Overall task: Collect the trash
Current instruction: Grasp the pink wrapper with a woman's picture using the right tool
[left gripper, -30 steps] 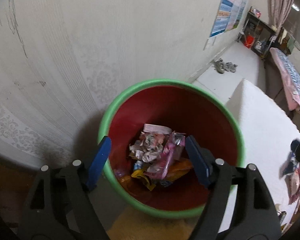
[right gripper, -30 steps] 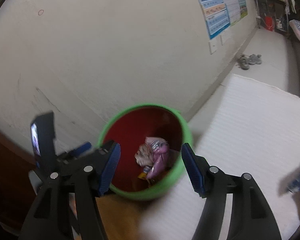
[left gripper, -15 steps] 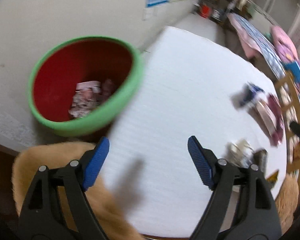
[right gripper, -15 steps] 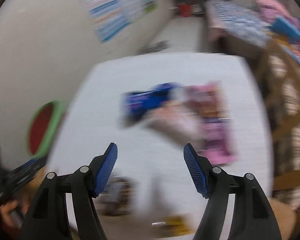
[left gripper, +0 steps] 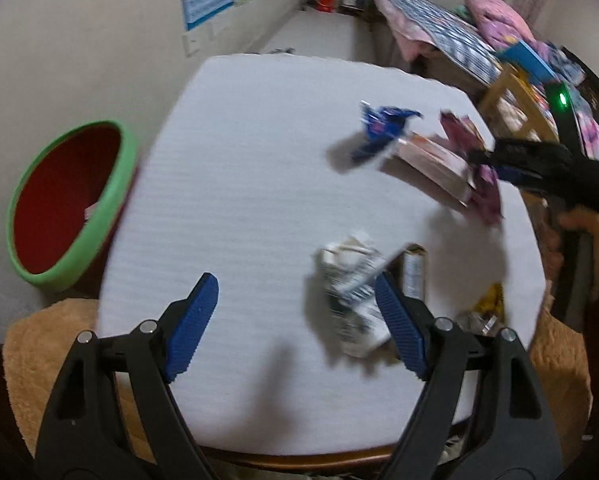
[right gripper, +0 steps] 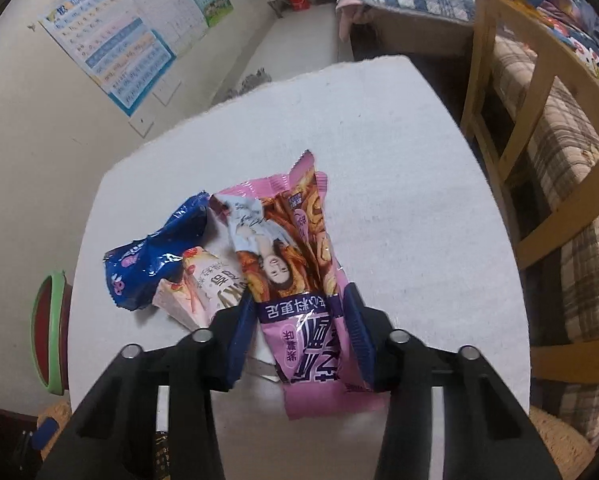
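Note:
My right gripper (right gripper: 298,309) is low over a pink snack wrapper (right gripper: 295,264) that lies flat on the white table (right gripper: 399,200). Its jaws are closing, one pad along each long edge of the uncrumpled wrapper. To its left lie a blue wrapper (right gripper: 159,256) and a pale pink packet (right gripper: 203,288). My left gripper (left gripper: 297,306) hangs open over the table's near part with nothing between its pads. A crumpled white-and-black wrapper (left gripper: 351,280) sits just inside its right finger. The green-rimmed red bin (left gripper: 115,200) stands off the table's left edge.
A small dark packet (left gripper: 413,272) and a yellow wrapper (left gripper: 491,300) lie near the table's right front. The right gripper (left gripper: 499,160) and a hand (left gripper: 587,236) show at far right. A wooden chair (right gripper: 539,120) and a bed stand right of the table; tan cushions sit below.
Both views swung from the bin to the tabletop. My right gripper dropped over the pink wrapper and its jaws narrowed. My left gripper stayed open and moved toward the crumpled wrapper.

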`<action>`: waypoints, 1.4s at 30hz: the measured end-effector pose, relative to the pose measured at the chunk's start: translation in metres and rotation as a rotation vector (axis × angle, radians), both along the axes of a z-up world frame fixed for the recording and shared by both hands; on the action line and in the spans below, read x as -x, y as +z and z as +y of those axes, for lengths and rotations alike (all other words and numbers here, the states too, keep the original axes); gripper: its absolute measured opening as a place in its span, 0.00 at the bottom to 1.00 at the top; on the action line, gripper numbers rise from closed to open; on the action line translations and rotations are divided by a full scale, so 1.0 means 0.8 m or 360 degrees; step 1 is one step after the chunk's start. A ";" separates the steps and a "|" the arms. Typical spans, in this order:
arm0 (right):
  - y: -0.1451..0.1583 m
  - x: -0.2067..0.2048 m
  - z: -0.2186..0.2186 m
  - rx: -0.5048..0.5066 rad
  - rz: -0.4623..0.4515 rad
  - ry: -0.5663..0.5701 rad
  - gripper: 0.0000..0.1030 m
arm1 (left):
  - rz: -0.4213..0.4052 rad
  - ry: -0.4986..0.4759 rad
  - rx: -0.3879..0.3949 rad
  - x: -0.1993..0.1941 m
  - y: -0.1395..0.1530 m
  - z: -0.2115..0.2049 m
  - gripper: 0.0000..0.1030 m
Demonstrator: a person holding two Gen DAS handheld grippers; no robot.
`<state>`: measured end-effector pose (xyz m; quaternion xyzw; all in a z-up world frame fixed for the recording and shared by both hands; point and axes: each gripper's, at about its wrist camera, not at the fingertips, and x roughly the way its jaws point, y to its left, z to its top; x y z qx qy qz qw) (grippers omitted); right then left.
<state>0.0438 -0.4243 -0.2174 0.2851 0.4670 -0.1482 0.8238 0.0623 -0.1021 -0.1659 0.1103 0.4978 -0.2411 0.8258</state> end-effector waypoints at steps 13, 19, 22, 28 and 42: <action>0.031 0.083 0.037 -0.0192 -0.0166 -0.0036 0.32 | 0.0114 -0.0043 -0.0046 0.003 -0.030 -0.021 0.75; 0.026 0.090 0.061 -0.0124 -0.0149 -0.0030 0.32 | 0.0133 -0.0021 -0.0001 0.004 -0.026 -0.013 0.75; 0.014 0.089 0.065 -0.0175 -0.0113 -0.0023 0.32 | 0.0151 -0.0068 0.0002 0.007 -0.030 -0.020 0.75; 0.015 0.096 0.067 -0.0143 -0.0102 -0.0039 0.33 | 0.0233 -0.0022 0.0044 -0.010 -0.040 -0.026 0.75; 0.000 0.094 0.080 -0.0105 -0.0014 0.0020 0.38 | 0.0387 -0.0033 0.0061 -0.032 -0.075 -0.045 0.76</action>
